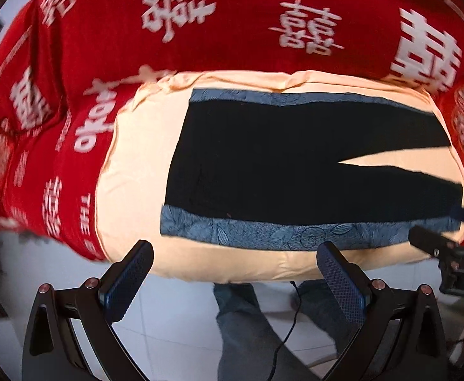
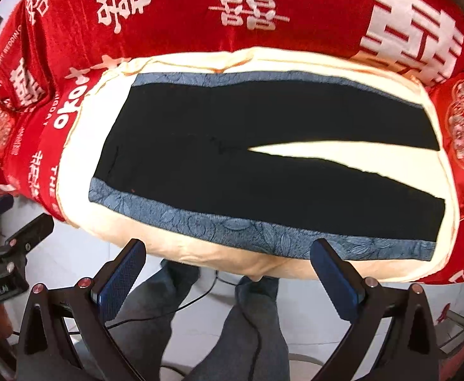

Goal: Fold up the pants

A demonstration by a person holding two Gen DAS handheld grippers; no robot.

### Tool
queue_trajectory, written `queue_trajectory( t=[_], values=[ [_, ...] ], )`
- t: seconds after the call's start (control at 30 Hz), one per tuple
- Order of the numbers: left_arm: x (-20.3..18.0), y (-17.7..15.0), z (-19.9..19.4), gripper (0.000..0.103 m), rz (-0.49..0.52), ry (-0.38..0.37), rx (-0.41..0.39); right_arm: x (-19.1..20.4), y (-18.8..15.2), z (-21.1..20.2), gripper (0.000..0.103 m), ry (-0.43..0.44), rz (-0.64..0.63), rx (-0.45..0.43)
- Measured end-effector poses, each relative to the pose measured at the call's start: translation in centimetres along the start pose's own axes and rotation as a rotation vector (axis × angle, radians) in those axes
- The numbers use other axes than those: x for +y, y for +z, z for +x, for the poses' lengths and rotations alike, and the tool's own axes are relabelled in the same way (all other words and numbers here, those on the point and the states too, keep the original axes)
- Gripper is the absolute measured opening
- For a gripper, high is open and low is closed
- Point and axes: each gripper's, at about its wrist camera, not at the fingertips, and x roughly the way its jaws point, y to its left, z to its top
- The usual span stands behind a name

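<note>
2 layers of bedding carry the work: a big red velvety blanket printed with white characters [image 2: 311,3] spreads across the far side, and on it, hanging toward the near edge, lies a pale peach cloth sheet [image 2: 343,158]. On that sheet, spread flat, rest the black pants with blue leaf-patterned side stripes [image 2: 200,165]. Their long axis runs left to right: the waistband sits at the left, the 2 legs reach to the right and part in a narrow wedge that shows the sheet between them. 1 blue stripe runs along the near edge of the near leg, the other along the far edge of the far leg.

Both tools hang off the near side of the bed, above pale floor tiles [image 1: 174,311] and the person's grey-trousered legs [image 2: 254,333], touching no fabric. The left gripper [image 1: 235,281] has its blue-padded fingers [image 1: 127,285] spread wide apart and holds nothing; it faces the waist half. The right gripper [image 2: 228,277] is likewise spread wide and empty, and looks toward the leg half; it also shows at the right edge of the left wrist view, close to the cuff end.

Judging from this, the near stripe edge lies just beyond both tools, so a lengthwise fold, near leg lifted over far leg, looks the likely start, with the left taking the waist and the right the cuff.
</note>
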Motion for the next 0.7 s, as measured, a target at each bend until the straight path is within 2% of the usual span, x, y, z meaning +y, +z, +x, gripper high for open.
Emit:
queue_trajectory(
  t=[0.17, 0.3, 0.37, 0.43, 0.53, 0.7],
  values=[
    [1.2, -1.1, 1.6, 0.103, -0.097, -0.016, 0.06, -0.8, -0.8, 2.0, 0.103, 0.019, -0.006, 0.058],
    [2.7, -1.3, 3.8, 0.103, -0.109, -0.017, 0.083, -0.5, -1.3, 4.0, 0.103, 0.081, 0.045, 0.067],
    [3.9, -1.1, 6.2, 0.103, -0.12, -0.029, 0.103, -0.1, -1.5, 5.6, 0.103, 0.12, 0.088, 0.069],
    [4.9, -1.0, 8.1, 0.103, -0.134, -0.05, 0.118, 0.4, -1.8, 7.6, 0.103, 0.201, 0.142, 0.071],
    [6.3, -1.1, 11.8, 0.103, -0.148, -0.085, 0.12, 1.2, -2.5, 11.8, 0.103, 0.378, 0.222, 0.075],
    [8.0, -2.3, 18.2, 0.103, -0.171, -0.141, 0.155, 2.0, -4.4, 18.6, 0.102, 0.521, 0.368, 0.062]
  ],
)
